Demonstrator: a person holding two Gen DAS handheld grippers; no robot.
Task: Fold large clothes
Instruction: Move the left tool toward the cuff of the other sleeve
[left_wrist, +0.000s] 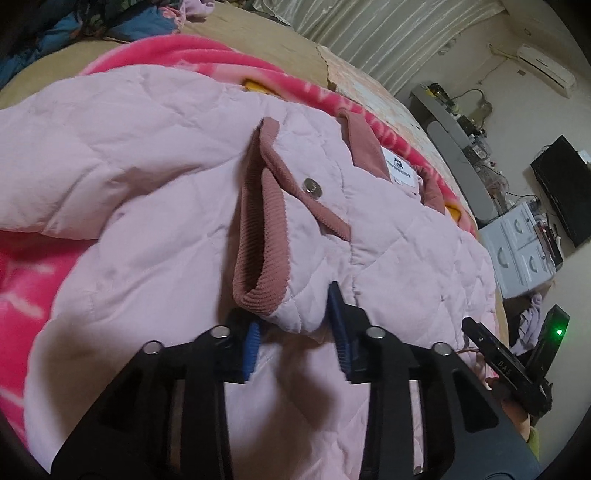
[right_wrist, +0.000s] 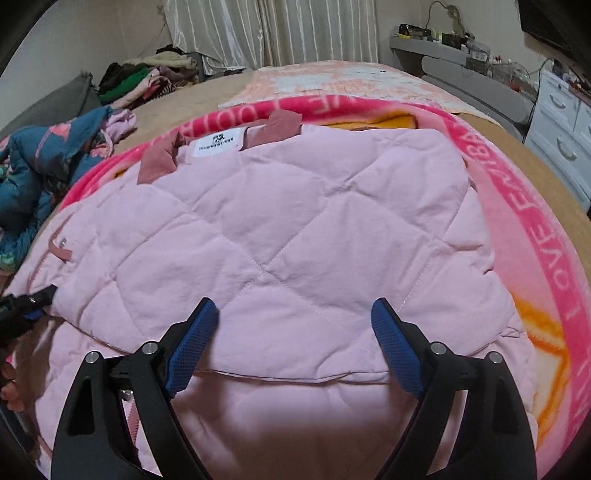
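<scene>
A: Right gripper (right_wrist: 291, 343)?
B: Jaws spread wide, nothing between; poised just over near folded edge of pink quilted jacket (right_wrist: 280, 236).

A: Left gripper (left_wrist: 295, 332)?
B: Jaws partly parted, straddling a bunched fold by the corduroy-trimmed cuff (left_wrist: 258, 236). Actual pinch on cloth: cannot tell.

A: Jacket position?
B: Spread flat on bright pink blanket (right_wrist: 517, 206) over the bed (right_wrist: 546, 173). White label (right_wrist: 219, 142) at far collar end. Snap button (left_wrist: 312, 186) noted past cuff.

A: Beyond?
B: Heaped clothes (right_wrist: 147, 81), curtain (right_wrist: 266, 33), white drawers (right_wrist: 565, 133).
</scene>
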